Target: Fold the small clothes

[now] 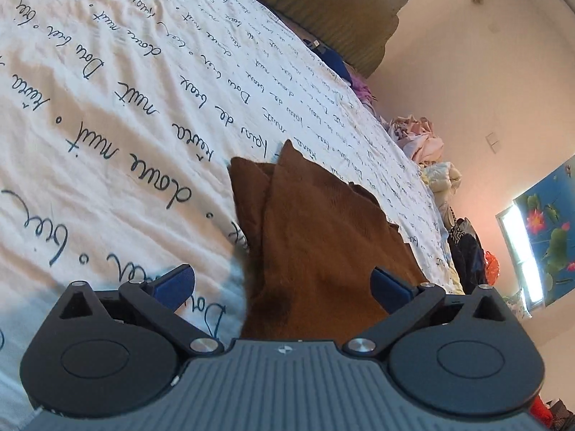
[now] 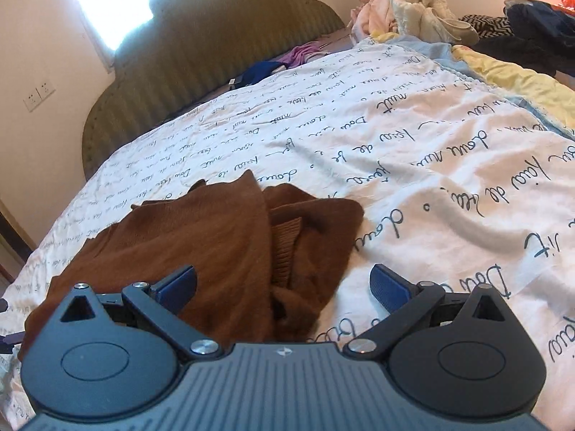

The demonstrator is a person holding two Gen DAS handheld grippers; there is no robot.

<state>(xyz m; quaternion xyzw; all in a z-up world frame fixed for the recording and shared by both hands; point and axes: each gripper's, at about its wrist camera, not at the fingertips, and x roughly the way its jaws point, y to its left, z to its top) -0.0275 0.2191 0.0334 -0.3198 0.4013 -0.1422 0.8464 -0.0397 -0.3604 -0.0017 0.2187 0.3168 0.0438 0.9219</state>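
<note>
A brown knit garment (image 1: pixel 316 237) lies partly folded on the white bedspread (image 1: pixel 107 107) printed with dark script. My left gripper (image 1: pixel 284 289) is open and empty, its blue fingertips (image 1: pixel 176 283) wide apart right over the garment's near edge. In the right wrist view the same brown garment (image 2: pixel 201 244) lies bunched, with a ribbed hem showing at its middle. My right gripper (image 2: pixel 284 287) is open and empty, low over the garment's near edge, and the bedspread (image 2: pixel 431 186) stretches beyond it.
An olive padded headboard (image 2: pixel 201 46) stands at the bed's far end. A blue item (image 2: pixel 258 70) and a purple one (image 2: pixel 305 52) lie near it. A heap of pale and dark clothes (image 2: pixel 413 10) sits at the bed's side, over a yellow and blue blanket (image 2: pixel 510 72).
</note>
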